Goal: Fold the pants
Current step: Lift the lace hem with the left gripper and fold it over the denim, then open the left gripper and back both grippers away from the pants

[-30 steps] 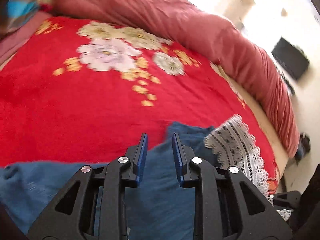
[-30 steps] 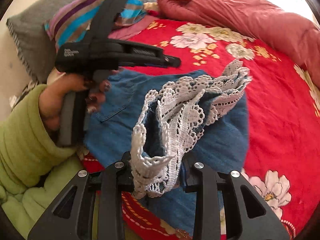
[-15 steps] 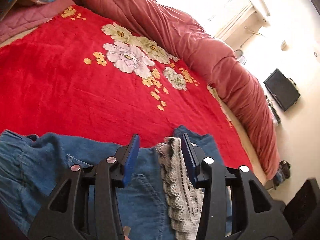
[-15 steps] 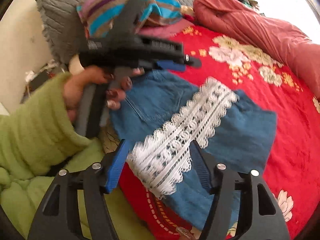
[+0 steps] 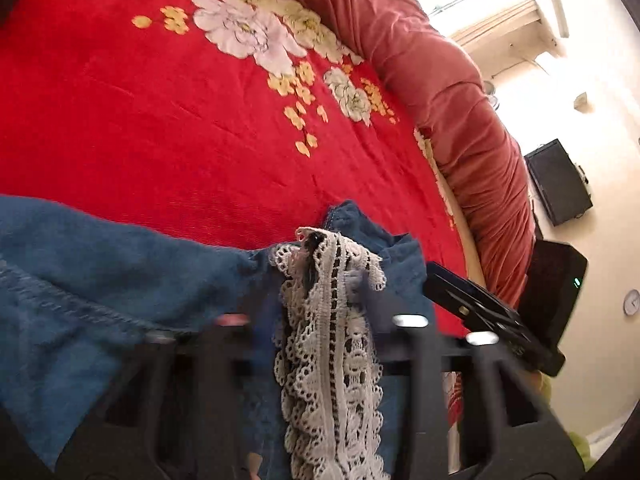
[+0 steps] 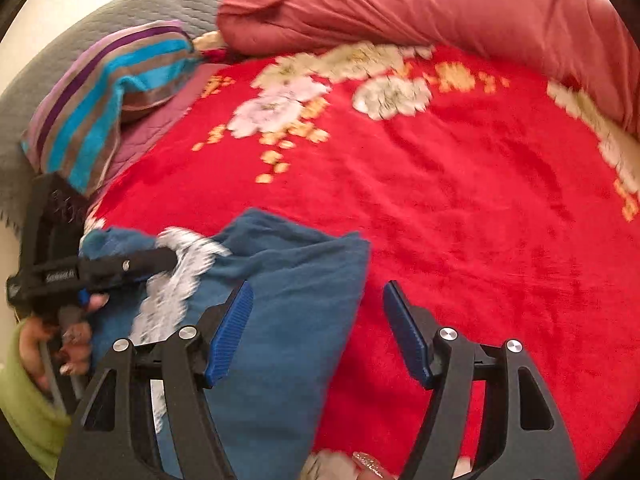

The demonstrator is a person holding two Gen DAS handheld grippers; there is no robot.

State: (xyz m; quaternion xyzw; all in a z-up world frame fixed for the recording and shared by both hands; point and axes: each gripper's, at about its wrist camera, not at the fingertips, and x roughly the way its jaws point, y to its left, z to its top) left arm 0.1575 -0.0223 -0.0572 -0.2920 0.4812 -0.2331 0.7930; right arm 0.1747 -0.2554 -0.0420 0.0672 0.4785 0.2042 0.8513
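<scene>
Folded blue denim pants (image 6: 280, 300) with a white lace hem (image 5: 332, 360), lying on the near edge of a red plush bedspread with pale flowers (image 6: 460, 200) — landmark for everything else. Left gripper (image 5: 320, 292) blurred, jaws just closing, now pinched together on the bunched lace strip; half a second ago the same lace hung loose between parted jaws. Seen from the right wrist camera, left gripper at the pants' left end, tip pressed into the lace, trigger squeezed by a hand (image 6: 60, 332) in a light green sleeve (image 6: 24, 400).

Right gripper (image 6: 316, 328) now with blue-padded fingers (image 6: 230, 332) spread wide and nothing between them but air above the cloth — a second ago clamped on the lace, half a second ago parted around it. Since then shifted rightward: left pad over the denim's right part, right pad over bare bedspread just beside the pants' right edge. Lace no longer draped across the top of the fold, gathered instead at the left end.

Beyond the bedspread's far side, a rolled dusty-red quilt (image 6: 440, 4); at its far left corner, a striped blue, purple and brown pillow (image 6: 104, 96) against a grey quilted headboard (image 6: 80, 28).
</scene>
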